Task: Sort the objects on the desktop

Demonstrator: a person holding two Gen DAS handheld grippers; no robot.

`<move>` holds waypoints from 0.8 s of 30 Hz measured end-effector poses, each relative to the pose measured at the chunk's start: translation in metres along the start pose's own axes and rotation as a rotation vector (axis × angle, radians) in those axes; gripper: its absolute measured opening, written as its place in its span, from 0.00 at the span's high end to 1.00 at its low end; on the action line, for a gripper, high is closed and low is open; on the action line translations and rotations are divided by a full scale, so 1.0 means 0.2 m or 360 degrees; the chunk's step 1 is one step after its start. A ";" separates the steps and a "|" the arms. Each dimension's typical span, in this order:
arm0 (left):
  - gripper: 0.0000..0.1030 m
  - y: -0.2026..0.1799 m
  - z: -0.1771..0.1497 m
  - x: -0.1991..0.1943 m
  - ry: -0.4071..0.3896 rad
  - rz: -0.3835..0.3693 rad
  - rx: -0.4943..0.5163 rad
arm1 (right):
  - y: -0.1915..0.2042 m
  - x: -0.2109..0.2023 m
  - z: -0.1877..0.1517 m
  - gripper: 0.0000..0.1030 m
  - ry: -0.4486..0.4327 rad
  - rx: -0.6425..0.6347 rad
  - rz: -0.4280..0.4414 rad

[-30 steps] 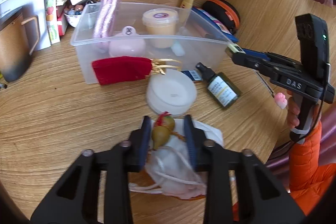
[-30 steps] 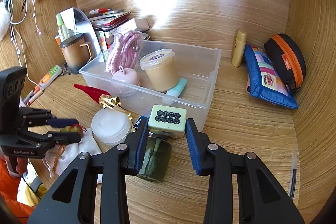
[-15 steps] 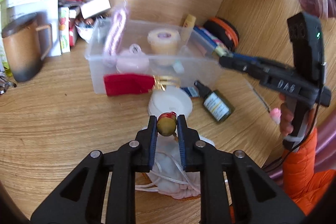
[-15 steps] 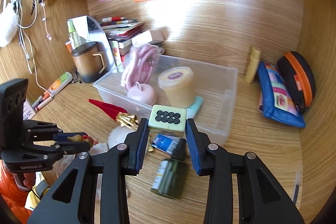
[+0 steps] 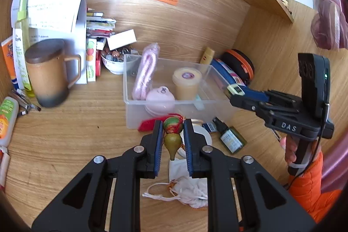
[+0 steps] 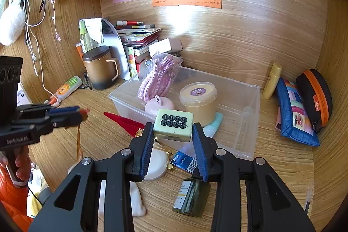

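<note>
The left gripper [image 5: 173, 136] is clamped on a small gourd charm [image 5: 173, 132], lifted clear of the worktop [image 5: 65, 145] for carrying. The right gripper [image 6: 173, 140] pinches a pale green tile [image 6: 173, 124] just before the clear bin [image 6: 245, 123], probably to drop it inside.

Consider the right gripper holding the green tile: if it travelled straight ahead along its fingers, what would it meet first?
Probably the clear plastic bin: the right gripper points over its near wall toward the lidded tub inside. Depth is unclear, so it might pass above the rim.
</note>
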State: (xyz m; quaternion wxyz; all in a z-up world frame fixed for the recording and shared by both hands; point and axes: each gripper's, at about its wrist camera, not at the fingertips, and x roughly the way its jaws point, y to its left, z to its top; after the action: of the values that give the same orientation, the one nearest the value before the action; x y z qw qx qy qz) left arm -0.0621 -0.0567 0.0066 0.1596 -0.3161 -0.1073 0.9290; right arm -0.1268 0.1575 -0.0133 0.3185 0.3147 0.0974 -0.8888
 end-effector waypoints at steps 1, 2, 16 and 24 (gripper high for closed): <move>0.83 0.01 0.01 0.00 -0.0011 0.0010 -0.0002 | 0.00 0.00 0.00 0.68 0.0002 0.0003 0.0001; 0.83 0.02 0.03 0.01 -0.0018 0.0008 -0.0008 | 0.00 0.01 0.01 0.68 0.0005 0.0006 0.0001; 0.83 0.05 0.25 0.13 -0.0053 0.0029 0.0027 | -0.04 0.05 0.08 0.68 -0.0003 0.0006 -0.0001; 0.83 0.09 0.35 0.31 0.0031 0.0017 0.0030 | -0.11 0.15 0.11 0.68 0.0034 0.0049 0.0021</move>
State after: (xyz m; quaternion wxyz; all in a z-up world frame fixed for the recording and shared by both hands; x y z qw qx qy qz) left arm -0.1554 -0.0572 0.0215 0.1587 -0.3241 -0.0952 0.9277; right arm -0.1694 0.1521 -0.0146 0.3183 0.3297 0.0850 -0.8847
